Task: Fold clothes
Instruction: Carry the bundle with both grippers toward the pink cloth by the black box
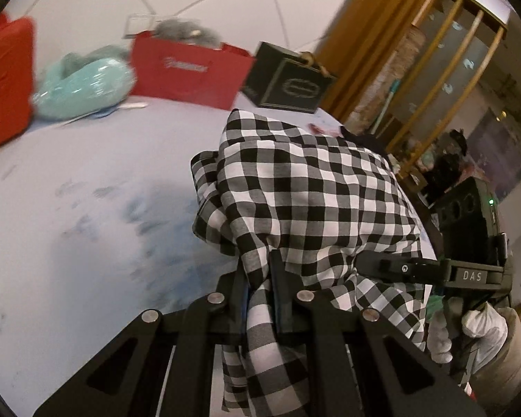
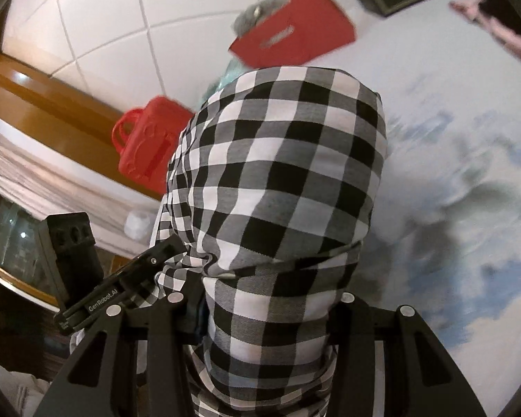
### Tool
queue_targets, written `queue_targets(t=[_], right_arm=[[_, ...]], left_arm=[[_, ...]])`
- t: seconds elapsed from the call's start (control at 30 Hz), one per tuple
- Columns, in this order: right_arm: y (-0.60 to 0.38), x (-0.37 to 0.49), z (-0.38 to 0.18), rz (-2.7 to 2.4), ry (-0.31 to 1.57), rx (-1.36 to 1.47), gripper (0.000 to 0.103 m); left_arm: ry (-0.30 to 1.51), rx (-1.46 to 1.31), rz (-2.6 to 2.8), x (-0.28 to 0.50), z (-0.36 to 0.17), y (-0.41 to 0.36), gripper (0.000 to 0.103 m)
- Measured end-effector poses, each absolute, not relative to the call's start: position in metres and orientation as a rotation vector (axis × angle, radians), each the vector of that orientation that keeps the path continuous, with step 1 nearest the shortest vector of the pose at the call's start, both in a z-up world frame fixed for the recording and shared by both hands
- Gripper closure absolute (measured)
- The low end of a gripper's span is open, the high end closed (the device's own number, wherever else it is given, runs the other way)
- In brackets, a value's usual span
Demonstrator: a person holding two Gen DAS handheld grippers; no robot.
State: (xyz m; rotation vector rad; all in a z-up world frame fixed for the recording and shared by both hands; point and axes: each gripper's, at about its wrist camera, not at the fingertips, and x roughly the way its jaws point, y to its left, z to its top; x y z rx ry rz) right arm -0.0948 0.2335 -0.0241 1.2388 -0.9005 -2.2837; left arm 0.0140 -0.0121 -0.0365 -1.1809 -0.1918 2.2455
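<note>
A black-and-white checked garment [image 1: 305,187] hangs bunched above a pale blue-patterned bed surface [image 1: 87,208]. My left gripper [image 1: 260,278] is shut on a fold of the checked garment, with cloth trailing down between its arms. The right gripper [image 1: 399,267] shows at the right of the left wrist view, also on the cloth. In the right wrist view the checked garment [image 2: 278,191] drapes over my right gripper [image 2: 260,295] and hides its fingertips; the cloth runs down between its arms. The left gripper [image 2: 128,278] shows at the left of that view.
At the far side of the bed stand a red bag [image 1: 187,69], a red case [image 1: 3,83], a teal bundle [image 1: 83,83] and a dark box [image 1: 288,83]. A wooden frame [image 1: 444,62] is on the right. A pink item [image 2: 496,31] lies on the bed.
</note>
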Motion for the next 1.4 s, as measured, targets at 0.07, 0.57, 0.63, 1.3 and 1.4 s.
queue_targets(t=[0.07, 0.57, 0.63, 1.3, 1.4], right_arm=[[0.258, -0.093, -0.017, -2.317, -0.898, 1.225, 0.059], [0.533, -0.141, 0.018, -2.354, -0.731, 1.252, 0.059], [0.570, -0.153, 0.030, -2.377, -0.686, 1.259, 0.059], [0.714, -0.292, -0.049, -2.486, -0.523, 1.488, 0.000], [0.714, -0.282, -0.032, -2.534, -0.507, 1.426, 0.000]], left_arm=[[-0.173, -1.173, 2.237, 0.008, -0.033, 0.016, 0.095], [-0.220, -1.140, 2.230, -0.057, -0.025, 0.290, 0.095], [-0.234, -1.134, 2.229, -0.067, -0.024, 0.325, 0.095], [0.126, -1.365, 2.427, -0.203, -0.097, 0.477, 0.040], [0.134, -1.331, 2.442, -0.196, -0.087, 0.472, 0.036]])
